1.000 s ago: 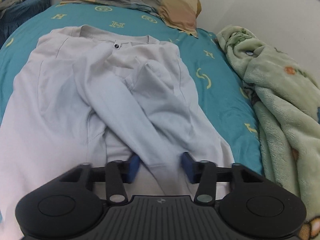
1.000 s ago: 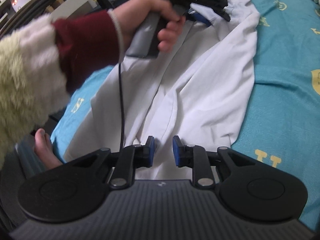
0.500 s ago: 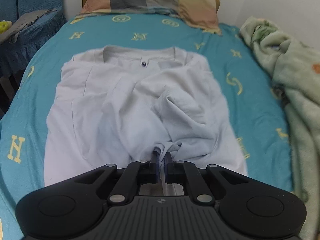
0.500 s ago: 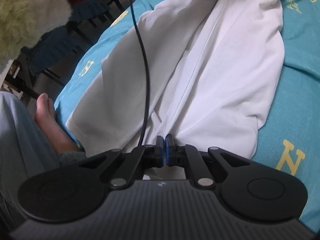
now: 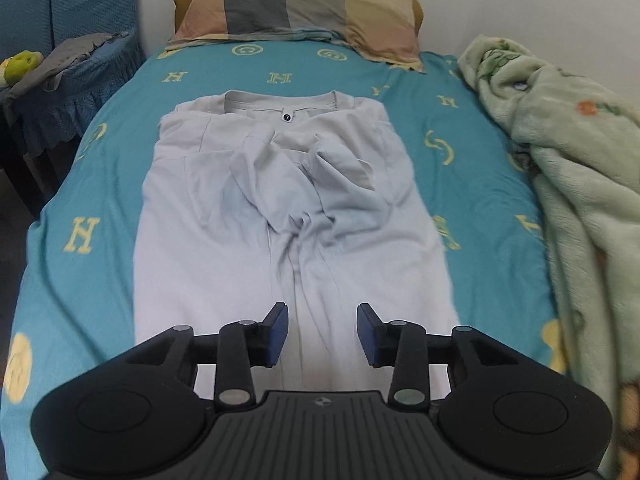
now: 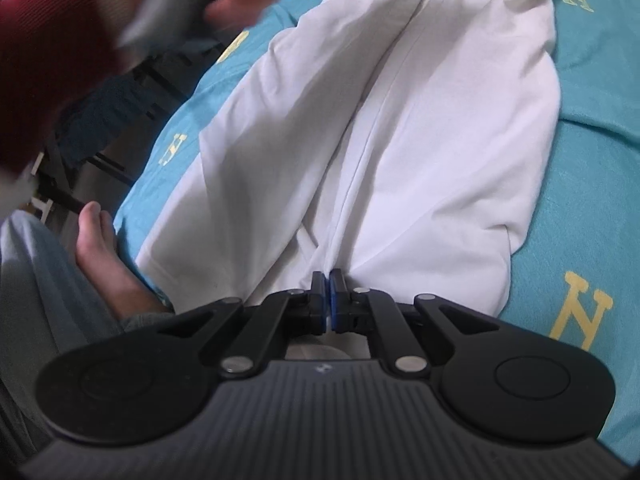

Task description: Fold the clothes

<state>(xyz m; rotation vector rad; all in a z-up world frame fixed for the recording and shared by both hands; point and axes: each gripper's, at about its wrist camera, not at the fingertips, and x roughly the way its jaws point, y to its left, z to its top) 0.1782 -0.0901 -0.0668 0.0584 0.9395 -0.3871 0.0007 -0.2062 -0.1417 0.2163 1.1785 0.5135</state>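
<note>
Fingers of the left gripper [image 5: 322,330] have just let go and stand wide apart. The right gripper [image 6: 329,294] pinches the white shirt [image 5: 288,216], lying on the bed [image 5: 104,184] with sleeves tucked in.

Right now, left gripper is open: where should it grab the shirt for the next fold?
Probably the hem on the shirt, beside where the right gripper is shut on it. Come in low from the foot of the bed: the hem is the free edge nearest the open left gripper, sleeves are already crossed inward.
</note>
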